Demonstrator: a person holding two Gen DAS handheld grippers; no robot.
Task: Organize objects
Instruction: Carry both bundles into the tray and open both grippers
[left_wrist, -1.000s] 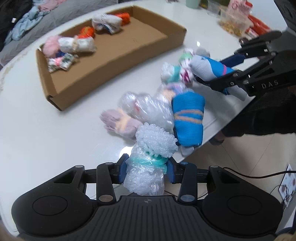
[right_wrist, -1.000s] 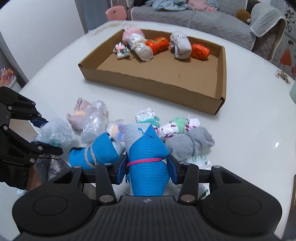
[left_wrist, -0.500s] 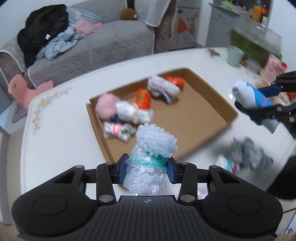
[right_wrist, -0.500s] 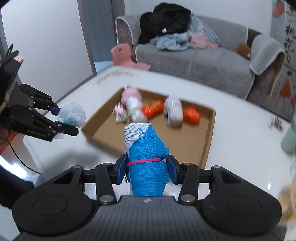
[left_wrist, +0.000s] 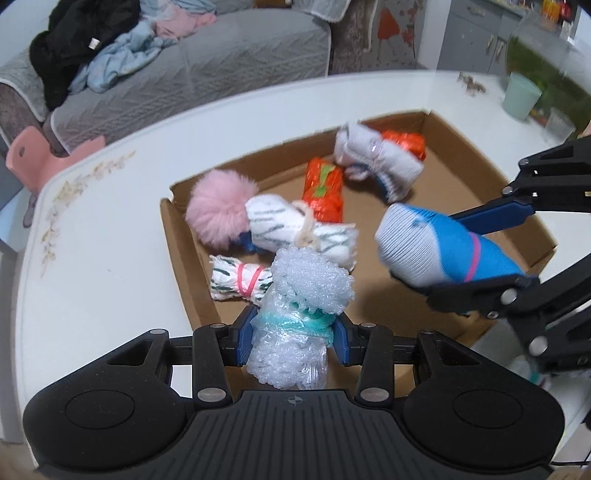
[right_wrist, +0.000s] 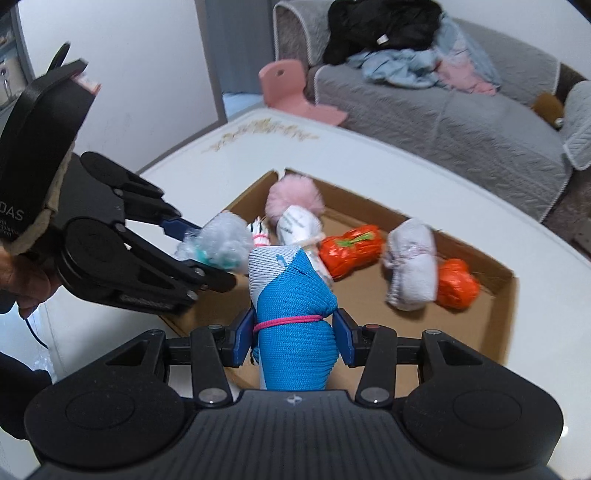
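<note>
Item 1, left gripper (left_wrist: 291, 334): fingers clamped on the bubble-wrap bundle (left_wrist: 301, 295). Item 2, right gripper (right_wrist: 293, 338): fingers clamped on the blue sock roll (right_wrist: 295, 321).

Change since 1 s ago: both bundles lifted off the table pile and carried over the cardboard tray (left_wrist: 476, 177), now below and ahead of both fingertip pairs; release into the tray likely next.

Tray already holds 6 rolled bundles beyond the fingertips. Surface: glossy white table (left_wrist: 103, 229). Room: grey sofa (right_wrist: 461, 114) with heaped clothes behind
</note>
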